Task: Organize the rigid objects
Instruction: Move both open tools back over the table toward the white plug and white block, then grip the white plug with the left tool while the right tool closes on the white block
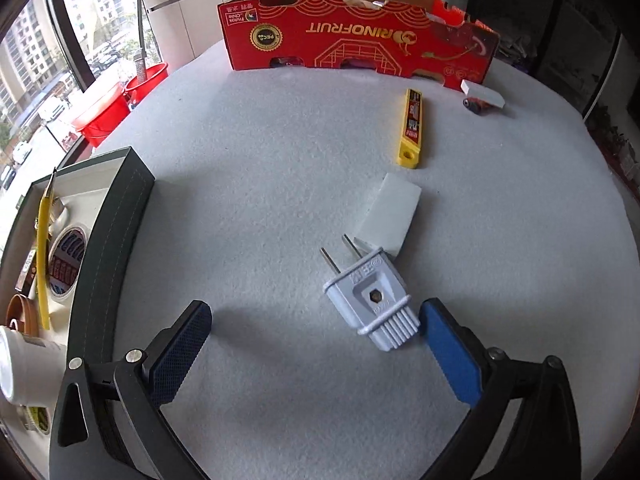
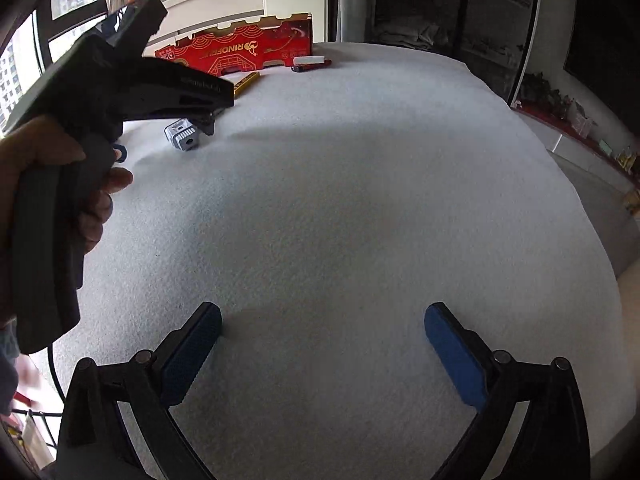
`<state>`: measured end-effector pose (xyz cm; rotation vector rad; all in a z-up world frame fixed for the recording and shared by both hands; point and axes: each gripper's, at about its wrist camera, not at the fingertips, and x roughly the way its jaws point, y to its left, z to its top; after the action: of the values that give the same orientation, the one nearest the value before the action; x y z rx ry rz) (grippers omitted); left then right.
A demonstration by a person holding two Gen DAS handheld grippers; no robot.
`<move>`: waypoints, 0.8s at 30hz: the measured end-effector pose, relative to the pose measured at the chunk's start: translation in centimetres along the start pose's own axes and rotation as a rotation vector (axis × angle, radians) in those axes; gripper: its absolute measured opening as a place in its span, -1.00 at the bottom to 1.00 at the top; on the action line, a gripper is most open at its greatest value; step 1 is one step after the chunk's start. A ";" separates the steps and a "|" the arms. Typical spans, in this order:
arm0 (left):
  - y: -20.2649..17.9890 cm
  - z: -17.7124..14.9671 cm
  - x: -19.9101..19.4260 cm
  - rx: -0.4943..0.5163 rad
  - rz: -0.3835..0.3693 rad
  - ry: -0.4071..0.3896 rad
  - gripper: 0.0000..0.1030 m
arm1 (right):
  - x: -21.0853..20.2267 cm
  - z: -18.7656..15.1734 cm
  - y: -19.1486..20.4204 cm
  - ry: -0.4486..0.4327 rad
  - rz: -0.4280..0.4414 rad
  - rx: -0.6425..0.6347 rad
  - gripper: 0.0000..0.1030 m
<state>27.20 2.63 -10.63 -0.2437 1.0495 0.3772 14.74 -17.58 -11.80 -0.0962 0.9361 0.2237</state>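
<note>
Your left gripper (image 1: 316, 326) hangs low over the grey felt table (image 1: 260, 200) with its jaws spread wide and nothing between them; the pale blue two-pin plug (image 1: 370, 298) lies flat on the felt, its ribbed tail just beside the blue pad of the right-hand finger (image 1: 450, 354), pins pointing away from you. Whether pad and plug actually touch cannot be told. A white block (image 1: 390, 214) lies against the plug's far end, and beyond it a yellow blade case (image 1: 412, 128) rests lengthwise on the felt. Farther back, near the red Rinofruit carton (image 1: 360, 40), a second white block (image 1: 482, 94) sits next to a small red object (image 1: 474, 105). At your left, the dark-walled tray (image 1: 106, 232) already holds a yellow utility knife (image 1: 43, 248), a roll of printed tape (image 1: 66, 264) and a white cup (image 1: 24, 368). Your right gripper (image 2: 322, 342) is likewise wide open and holding nothing, over bare felt well apart from the plug; from its camera your left hand (image 2: 52, 168) is seen wrapped around the other tool's handle.
</note>
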 end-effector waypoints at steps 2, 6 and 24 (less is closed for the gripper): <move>1.3 0.1 0.0 -0.017 0.047 -0.021 1.00 | 0.3 0.5 -0.2 0.007 -0.002 0.005 0.98; 3.3 0.1 0.0 -0.042 0.054 -0.046 1.00 | 1.5 2.8 -1.8 0.024 0.026 0.099 0.98; 3.3 -5.4 -2.9 0.028 0.036 -0.122 1.00 | 11.7 18.4 7.3 0.109 0.191 -0.196 0.98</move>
<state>20.28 3.06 -10.69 -0.1752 0.9397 0.4049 34.24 -5.46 -10.24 -0.2021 1.0314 0.4908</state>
